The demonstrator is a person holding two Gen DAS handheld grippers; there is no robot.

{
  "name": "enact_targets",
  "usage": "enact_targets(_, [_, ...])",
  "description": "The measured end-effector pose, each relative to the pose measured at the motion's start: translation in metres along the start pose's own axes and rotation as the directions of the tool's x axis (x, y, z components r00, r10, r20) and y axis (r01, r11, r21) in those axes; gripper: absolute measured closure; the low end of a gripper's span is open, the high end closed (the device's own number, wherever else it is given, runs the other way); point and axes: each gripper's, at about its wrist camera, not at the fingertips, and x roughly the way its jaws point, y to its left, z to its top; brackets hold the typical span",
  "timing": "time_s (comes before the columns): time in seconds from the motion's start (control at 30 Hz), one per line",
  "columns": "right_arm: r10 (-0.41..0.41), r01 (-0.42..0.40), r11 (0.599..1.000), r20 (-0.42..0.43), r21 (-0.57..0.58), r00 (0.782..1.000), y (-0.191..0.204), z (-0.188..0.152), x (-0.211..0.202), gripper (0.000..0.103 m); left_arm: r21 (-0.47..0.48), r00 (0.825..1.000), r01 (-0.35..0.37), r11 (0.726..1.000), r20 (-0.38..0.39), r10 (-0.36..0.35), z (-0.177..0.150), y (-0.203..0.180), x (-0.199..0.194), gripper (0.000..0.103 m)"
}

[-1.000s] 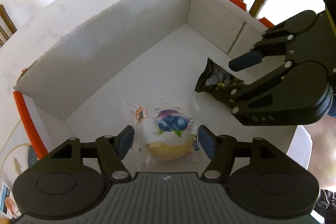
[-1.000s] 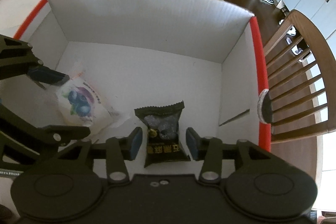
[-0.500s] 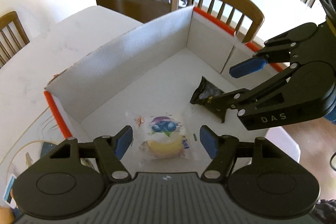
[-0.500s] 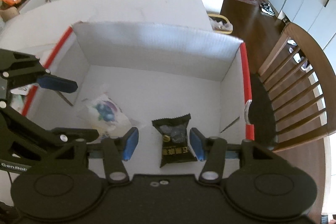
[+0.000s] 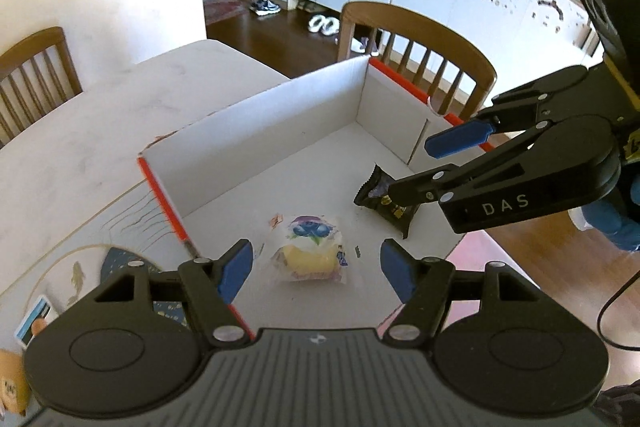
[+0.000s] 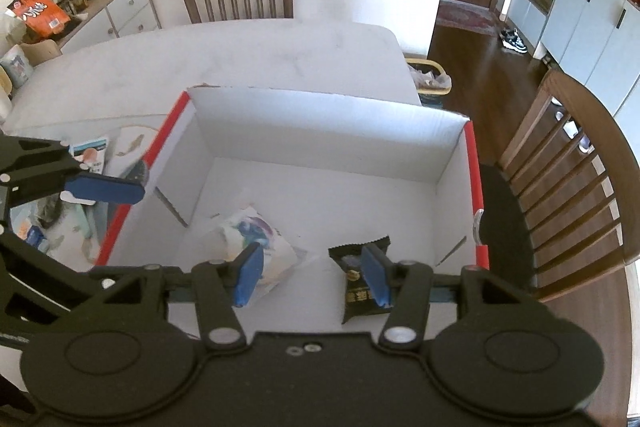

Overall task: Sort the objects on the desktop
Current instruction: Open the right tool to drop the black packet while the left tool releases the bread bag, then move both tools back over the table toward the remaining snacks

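— Starting nearest: what are the two claws doing?

— The left gripper (image 5: 316,269) stands wide with nothing between its blue pads. The right gripper (image 6: 310,277) is spread to a middling gap, and it is empty too. Both hang above the open white cardboard box (image 6: 328,131), pointing down into it.

— And the snacks?

— Both lie flat on the box floor, clear of any pad. The blueberry cake packet (image 5: 310,251) sits just ahead of the left gripper and below it, centred between its fingers. In the right wrist view the same packet lies behind that claw's left pad. The black snack pouch (image 6: 360,279) shows just beyond the right gripper's right pad, which hides part of it. Its long axis runs roughly along the line the claw points, its crimped top edge away from the claw.

— So which hand is nearer which?

— Left to the cake packet, right to the black pouch; the two packets lie near each other but apart. I judge both already sorted — the next pick probably lies outside the box.

— Where?

— Out past the red-edged wall, on the left gripper's side: a few small packets (image 6: 90,157) lie on the white table (image 6: 256,55), so the left hand looks better placed for them.
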Motion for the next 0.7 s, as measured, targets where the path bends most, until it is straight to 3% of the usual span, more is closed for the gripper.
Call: enact_targets(0.7, [0.011, -0.013, 0.999, 0.042, 0.047, 0.999, 0.054, -0.01, -0.028, 0.046, -0.055, 0.994, 0.018, 0.998, 0.107, -0.012, -0.043, 0.023, -0.071, 0.033])
